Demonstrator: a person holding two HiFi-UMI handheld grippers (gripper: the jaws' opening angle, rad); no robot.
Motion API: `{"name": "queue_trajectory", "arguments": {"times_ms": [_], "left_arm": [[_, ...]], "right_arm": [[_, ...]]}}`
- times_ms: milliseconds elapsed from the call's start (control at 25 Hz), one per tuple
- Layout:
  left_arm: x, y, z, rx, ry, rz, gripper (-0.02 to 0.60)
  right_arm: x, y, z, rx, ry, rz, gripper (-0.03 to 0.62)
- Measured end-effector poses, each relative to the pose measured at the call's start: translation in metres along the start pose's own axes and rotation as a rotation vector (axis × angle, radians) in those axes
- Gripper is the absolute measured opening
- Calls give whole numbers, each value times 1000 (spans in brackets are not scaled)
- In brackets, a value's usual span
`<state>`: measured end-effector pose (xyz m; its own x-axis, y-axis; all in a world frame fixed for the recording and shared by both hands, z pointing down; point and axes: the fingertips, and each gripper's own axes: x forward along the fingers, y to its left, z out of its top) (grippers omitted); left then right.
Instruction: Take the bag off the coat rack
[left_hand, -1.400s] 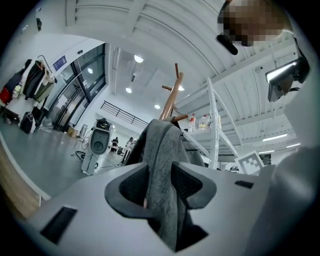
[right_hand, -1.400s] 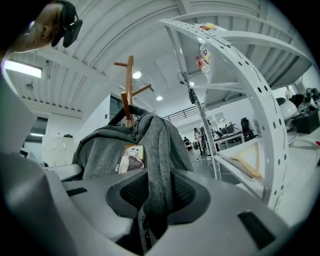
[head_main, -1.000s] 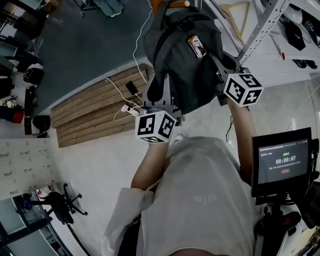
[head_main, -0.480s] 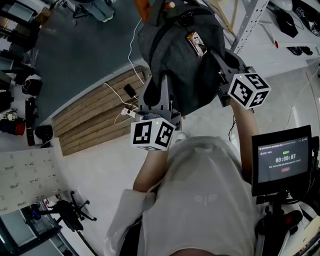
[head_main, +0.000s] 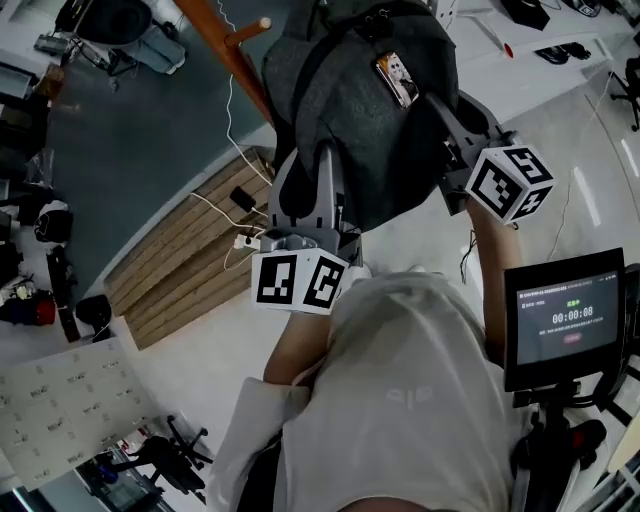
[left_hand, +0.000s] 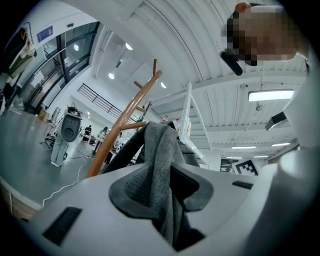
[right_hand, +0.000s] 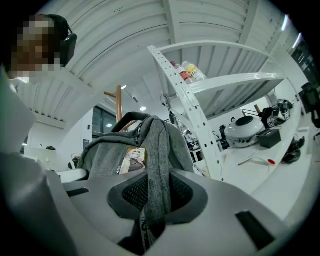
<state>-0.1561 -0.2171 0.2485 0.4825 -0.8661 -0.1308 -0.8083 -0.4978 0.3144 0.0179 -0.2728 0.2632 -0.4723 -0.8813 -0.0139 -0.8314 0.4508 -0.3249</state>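
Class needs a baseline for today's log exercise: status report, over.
Left claw shut on grey strap. Right claw shut on second strap. Backpack beside wooden coat rack, peg contact unseen. Nothing seen blocking.

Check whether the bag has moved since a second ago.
Yes. In the head view the bag now sits right of the coat rack, whose peg earlier met its top.
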Motion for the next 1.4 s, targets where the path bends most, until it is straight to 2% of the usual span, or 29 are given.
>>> {"name": "queue_trajectory", "arguments": {"times_ms": [200,440,680,1080,1280,1400], "left_arm": [[25,-33,-16,-9,45,-149,97],[28,-105,-26,-55,100,-296,97],[56,-151,-72,-84,184,-467,97],[72,-216,-128,-138,302,-669,97],[59,-251,-145,-153,360,-762,97],[52,-267,-149,-156,383,-791,97]], "right_arm": [[-44,-33,10,9,-60,-139,74],[-129,-53,36,-4,-99,-293,74],[-193,-97,23,16,-146,-478,74],[-279,-134,7,37,-190,-698,74],[-328,-131,-2,58,-216,-799,74],[-349,-127,-3,71,-225,-835,74]]}}
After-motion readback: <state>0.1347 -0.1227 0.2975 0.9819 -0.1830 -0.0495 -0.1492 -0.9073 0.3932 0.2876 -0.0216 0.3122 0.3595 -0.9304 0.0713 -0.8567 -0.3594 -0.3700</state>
